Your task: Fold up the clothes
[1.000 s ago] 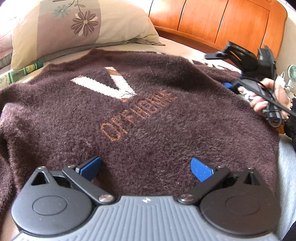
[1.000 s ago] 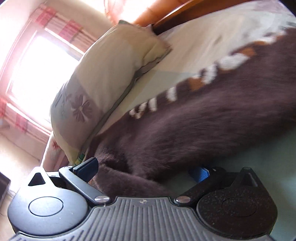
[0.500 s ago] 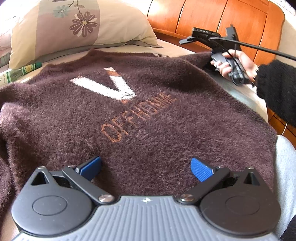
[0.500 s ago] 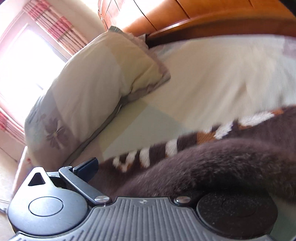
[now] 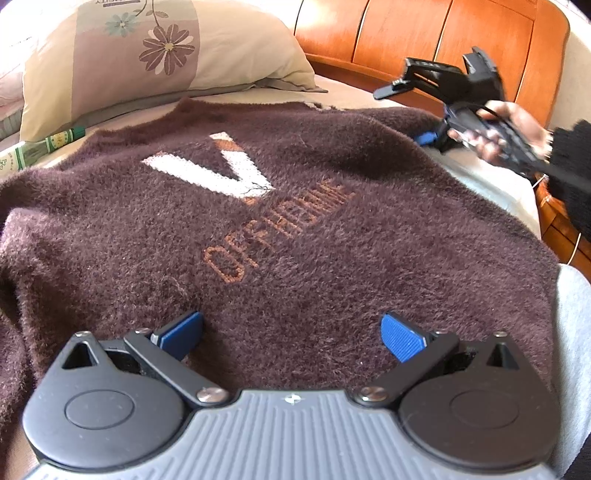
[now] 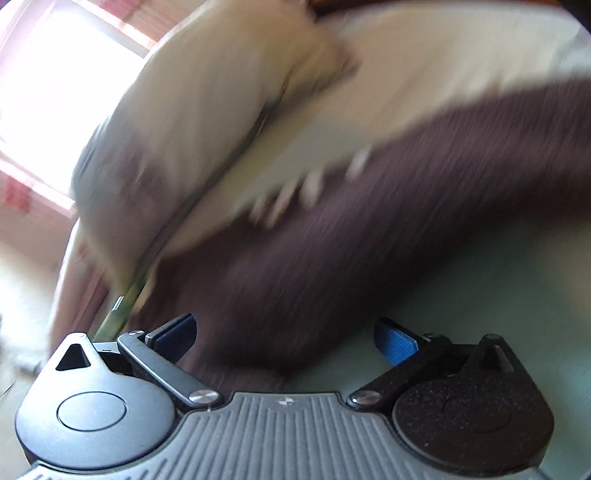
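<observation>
A fuzzy dark brown sweater (image 5: pixel 295 240) with a white V and orange lettering lies spread front-up on the bed. My left gripper (image 5: pixel 291 332) hovers open just over its near hem, with nothing between the blue pads. In the left wrist view a hand holds my right gripper (image 5: pixel 428 137) at the sweater's far right edge. The right wrist view is smeared by motion. There my right gripper (image 6: pixel 284 338) stands open, and the brown sweater (image 6: pixel 369 221) lies just ahead of its fingers, not pinched.
A floral pillow (image 5: pixel 147 48) leans at the head of the bed before an orange wooden headboard (image 5: pixel 424 33). A green bottle (image 5: pixel 40 147) lies left of the sweater. Pale sheet (image 5: pixel 491 177) shows to the right, and grey cloth (image 5: pixel 572 314) at the near right.
The right gripper went up to the sweater's far right corner, then came back down to the right edge, and it is still moving fast. The left gripper has stayed put.
</observation>
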### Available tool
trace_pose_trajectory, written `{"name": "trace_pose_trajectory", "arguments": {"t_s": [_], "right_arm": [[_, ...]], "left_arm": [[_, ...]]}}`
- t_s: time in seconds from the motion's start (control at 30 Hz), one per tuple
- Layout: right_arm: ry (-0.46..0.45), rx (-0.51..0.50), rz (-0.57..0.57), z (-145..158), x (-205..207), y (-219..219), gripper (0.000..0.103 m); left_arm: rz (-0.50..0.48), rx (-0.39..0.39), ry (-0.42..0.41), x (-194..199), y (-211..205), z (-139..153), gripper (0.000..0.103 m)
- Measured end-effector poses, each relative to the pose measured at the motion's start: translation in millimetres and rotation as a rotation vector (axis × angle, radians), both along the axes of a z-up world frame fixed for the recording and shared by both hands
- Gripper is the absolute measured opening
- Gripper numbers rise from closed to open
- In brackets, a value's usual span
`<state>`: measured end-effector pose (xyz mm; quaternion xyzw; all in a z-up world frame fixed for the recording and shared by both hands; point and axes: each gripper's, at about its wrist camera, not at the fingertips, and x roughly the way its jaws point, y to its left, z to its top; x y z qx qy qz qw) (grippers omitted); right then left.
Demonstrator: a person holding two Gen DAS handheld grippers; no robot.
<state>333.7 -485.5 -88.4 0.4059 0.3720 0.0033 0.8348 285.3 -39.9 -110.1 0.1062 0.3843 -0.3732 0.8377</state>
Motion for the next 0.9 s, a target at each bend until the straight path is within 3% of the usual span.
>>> {"name": "trace_pose_trajectory", "arguments": {"t_s": [0.03,0.17,0.3,0.4,0.5,0.57,0.63,0.8,0.9], "right_arm": [[0.009,0.029,0.038,-4.1,-2.4,9.6,0.103],[0.015,-0.048,0.104,-1.7,19.6,39.1,0.103],[0.038,-0.106,0.093,3.8,58.9,37.5,0.103],[0.058,-0.155,0.059,7.6,83.6,18.9,0.103],[0.101,-0.187,-0.048,11.7,95.2,-11.1,0.103],[0.134,-0.156,-0.1,11.2,90.5,-25.3,0.103],[0.139,-0.153,-0.081,14.3,77.5,-22.0,0.103],[0.147,-0.198,0.122,32.7,15.2,22.6,0.103],[0.08,-0.4,0.198,57.5,-18.2,61.6,0.103]], "left_arm": [[0.001,0.006,-0.004,-0.8,-0.7,-0.2,0.102],[-0.003,0.004,-0.005,-0.4,0.6,-1.0,0.102],[-0.008,0.0,-0.006,0.1,1.5,-1.8,0.102],[-0.015,-0.002,-0.01,0.0,1.5,-2.3,0.102],[-0.019,-0.004,-0.009,0.6,2.0,-2.3,0.102],[-0.018,-0.003,-0.009,0.5,2.0,-2.1,0.102],[-0.017,0.002,-0.012,-0.2,1.2,-1.9,0.102],[-0.01,0.021,-0.016,-2.0,-0.9,-0.9,0.102],[-0.001,0.039,-0.021,-2.8,-1.0,1.4,0.102]]}}
